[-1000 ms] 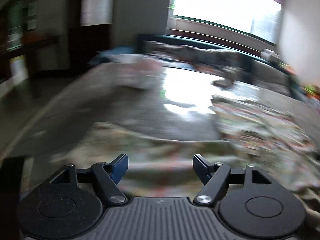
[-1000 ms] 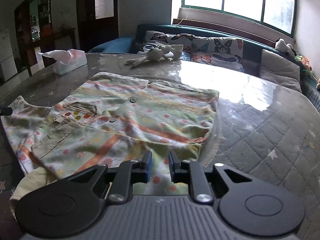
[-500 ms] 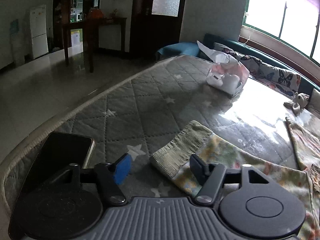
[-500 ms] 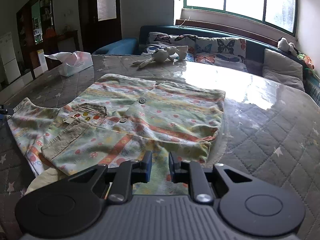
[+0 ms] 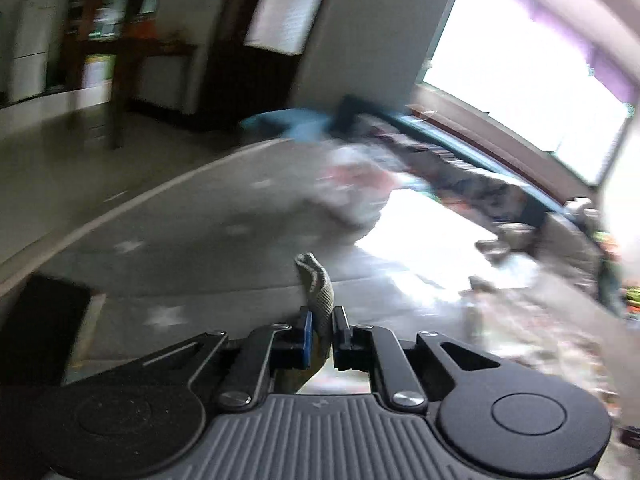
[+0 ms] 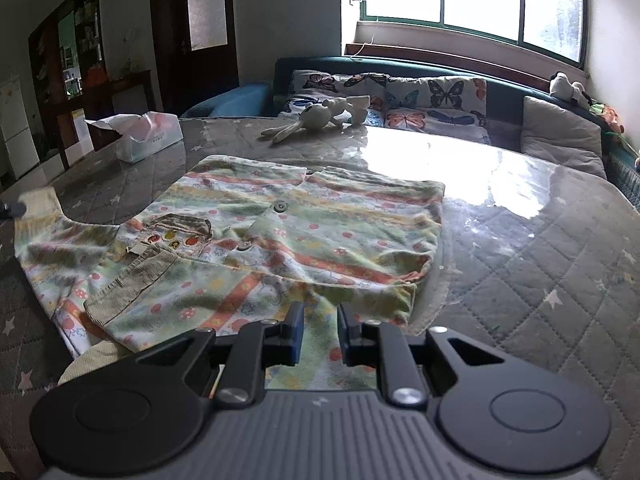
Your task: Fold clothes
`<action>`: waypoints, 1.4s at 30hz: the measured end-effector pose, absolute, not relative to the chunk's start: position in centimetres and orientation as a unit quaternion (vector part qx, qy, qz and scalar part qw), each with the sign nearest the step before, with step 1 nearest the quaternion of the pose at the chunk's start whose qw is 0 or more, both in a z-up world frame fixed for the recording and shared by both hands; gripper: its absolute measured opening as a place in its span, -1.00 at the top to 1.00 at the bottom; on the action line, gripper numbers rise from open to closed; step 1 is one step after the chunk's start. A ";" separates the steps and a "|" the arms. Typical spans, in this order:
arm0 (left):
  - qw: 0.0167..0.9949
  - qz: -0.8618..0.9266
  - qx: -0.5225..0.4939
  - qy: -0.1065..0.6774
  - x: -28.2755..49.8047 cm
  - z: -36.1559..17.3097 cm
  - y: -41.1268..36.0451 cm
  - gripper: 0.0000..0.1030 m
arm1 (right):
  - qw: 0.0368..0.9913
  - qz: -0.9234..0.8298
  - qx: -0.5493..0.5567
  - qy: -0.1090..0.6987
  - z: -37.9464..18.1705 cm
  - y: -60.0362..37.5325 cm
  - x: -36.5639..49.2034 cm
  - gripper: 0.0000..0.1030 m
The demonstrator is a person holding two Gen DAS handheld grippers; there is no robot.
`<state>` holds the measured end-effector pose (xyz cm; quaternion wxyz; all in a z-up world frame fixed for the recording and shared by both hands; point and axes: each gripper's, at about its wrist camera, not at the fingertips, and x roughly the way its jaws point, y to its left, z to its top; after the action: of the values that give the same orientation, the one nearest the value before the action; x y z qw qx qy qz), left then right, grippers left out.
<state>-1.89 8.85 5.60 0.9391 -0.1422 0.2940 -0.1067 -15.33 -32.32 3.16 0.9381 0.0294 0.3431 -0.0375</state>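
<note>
A child's patterned shirt (image 6: pixel 320 232) with stripes, buttons and a chest pocket lies spread on the quilted table (image 6: pixel 540 272). My right gripper (image 6: pixel 320 330) sits low over its near edge, jaws nearly together with shirt fabric between them. The left wrist view is motion-blurred. There my left gripper (image 5: pixel 322 332) is shut on the sleeve's ribbed cuff (image 5: pixel 320 292), which sticks up between the fingers. In the right wrist view that sleeve (image 6: pixel 44 220) stretches to the far left, where a left fingertip (image 6: pixel 8 208) shows at the frame edge.
A tissue pack (image 6: pixel 148 136) and a plush rabbit (image 6: pixel 320 116) lie at the table's far side. Behind them is a sofa with butterfly cushions (image 6: pixel 400 92). A dark flat phone (image 5: pixel 40 320) lies near the table's left edge.
My left gripper, open beside the ribbed cuff half a second ago, has shut on it and is swinging fast. The right gripper has barely moved.
</note>
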 end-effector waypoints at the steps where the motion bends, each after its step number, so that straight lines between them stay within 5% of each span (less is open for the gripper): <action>1: 0.937 -0.134 -0.140 0.291 -2.2 6.3 7.7 0.80 | 0.939 -0.038 0.031 0.341 3.2 -32.4 -15.4 0.68; 10: 0.887 -0.330 -0.132 0.294 -3.3 9.6 -3.1 0.81 | 0.942 -0.037 0.046 0.332 3.3 -33.1 -16.2 0.68; 25: 0.814 -0.458 -0.077 0.349 -5.8 6.7 -14.2 0.78 | 0.941 -0.050 0.070 0.327 3.4 -35.1 -17.0 0.68; 30: 0.793 -0.485 -0.047 0.366 -6.8 5.3 -15.1 0.56 | 0.943 -0.049 0.074 0.322 3.9 -35.0 -16.8 0.68; 33: 0.791 -0.486 -0.046 0.368 -6.8 4.9 -14.4 0.20 | 0.942 -0.042 0.081 0.324 4.1 -34.9 -16.5 0.68; 42: 0.849 -0.383 -0.028 0.362 -3.5 4.7 -7.3 0.18 | 0.932 -0.023 0.091 0.349 2.6 -33.8 -14.1 0.68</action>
<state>-3.47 -7.30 4.66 0.8493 -0.0276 0.3623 -0.3829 -14.12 -33.84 2.63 0.9323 0.0913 0.3492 -0.0230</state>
